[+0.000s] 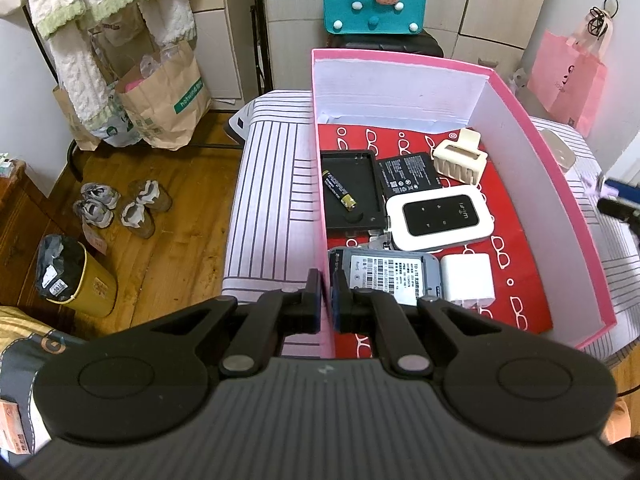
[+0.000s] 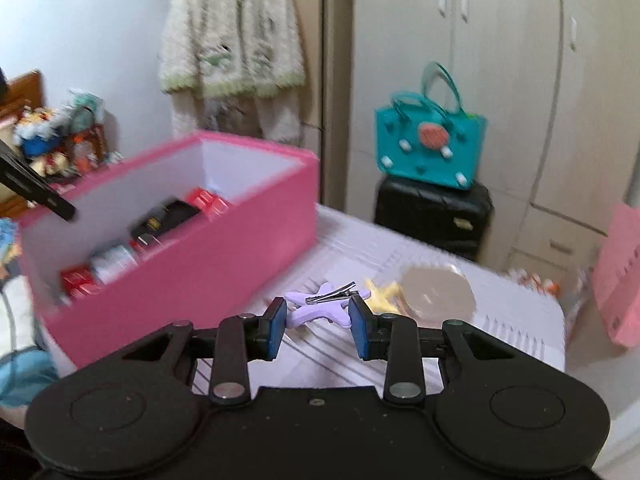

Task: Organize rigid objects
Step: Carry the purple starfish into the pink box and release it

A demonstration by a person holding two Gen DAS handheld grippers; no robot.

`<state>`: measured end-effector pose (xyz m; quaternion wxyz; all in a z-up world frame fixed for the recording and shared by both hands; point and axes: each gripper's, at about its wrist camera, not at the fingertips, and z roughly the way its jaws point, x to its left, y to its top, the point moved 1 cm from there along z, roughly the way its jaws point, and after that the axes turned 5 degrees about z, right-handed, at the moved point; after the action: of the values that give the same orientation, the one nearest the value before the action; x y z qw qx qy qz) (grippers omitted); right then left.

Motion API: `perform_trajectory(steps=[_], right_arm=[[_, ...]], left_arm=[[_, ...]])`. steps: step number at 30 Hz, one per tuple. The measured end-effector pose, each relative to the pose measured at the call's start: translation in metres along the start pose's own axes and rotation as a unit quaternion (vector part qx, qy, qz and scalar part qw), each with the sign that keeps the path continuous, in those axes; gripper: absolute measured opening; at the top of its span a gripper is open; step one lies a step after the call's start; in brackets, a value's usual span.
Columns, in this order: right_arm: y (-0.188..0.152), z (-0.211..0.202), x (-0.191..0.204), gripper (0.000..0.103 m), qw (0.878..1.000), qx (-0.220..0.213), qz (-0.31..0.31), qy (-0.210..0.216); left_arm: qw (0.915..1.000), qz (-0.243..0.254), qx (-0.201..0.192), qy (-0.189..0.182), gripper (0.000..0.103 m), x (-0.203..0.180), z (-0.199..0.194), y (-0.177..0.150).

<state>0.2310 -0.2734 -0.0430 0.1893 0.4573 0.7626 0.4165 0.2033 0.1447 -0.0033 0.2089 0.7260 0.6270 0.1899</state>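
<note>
A pink box [image 1: 392, 92] with white inner walls and a red patterned floor stands on a striped cloth. My left gripper [image 1: 327, 294] is shut on the box's near left wall. Inside lie a black tray [image 1: 352, 192] holding an AA battery [image 1: 339, 191], a white WiFi router [image 1: 438, 220], a cream hair claw [image 1: 460, 158], a white charger [image 1: 466, 276] and a grey device [image 1: 386, 276]. In the right wrist view my right gripper [image 2: 318, 314] is shut on a purple star hair clip [image 2: 320, 300], held above the cloth to the right of the pink box [image 2: 200, 264].
A yellow star clip [image 2: 384, 292] and a beige round object [image 2: 438, 292] lie on the striped cloth [image 2: 500, 312] beyond the held clip. A teal bag [image 2: 432, 152] sits on a black suitcase [image 2: 434, 212] behind. Shoes [image 1: 120, 208] and a bin [image 1: 76, 276] stand on the wooden floor.
</note>
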Motion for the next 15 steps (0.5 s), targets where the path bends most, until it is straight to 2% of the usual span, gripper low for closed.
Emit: perform_trajectory(steps=[7,12,15], right_arm=[[0.052,-0.004,0.04,0.039,0.996,-0.016,-0.041,0.075],[0.084,0.023,0.075,0.038,0.987,0.027,-0.061,0.148],[0.096,0.046,0.099,0.038,0.98,0.059,-0.073,0.178]], left_arm=[[1.0,0.001,0.0,-0.002,0.005,0.001,-0.001,-0.002],[0.9999,0.012,0.004,-0.001,0.005,-0.001,-0.001,-0.002],[0.9997,0.023,0.005,0.001,0.005,-0.003,0.0,-0.001]])
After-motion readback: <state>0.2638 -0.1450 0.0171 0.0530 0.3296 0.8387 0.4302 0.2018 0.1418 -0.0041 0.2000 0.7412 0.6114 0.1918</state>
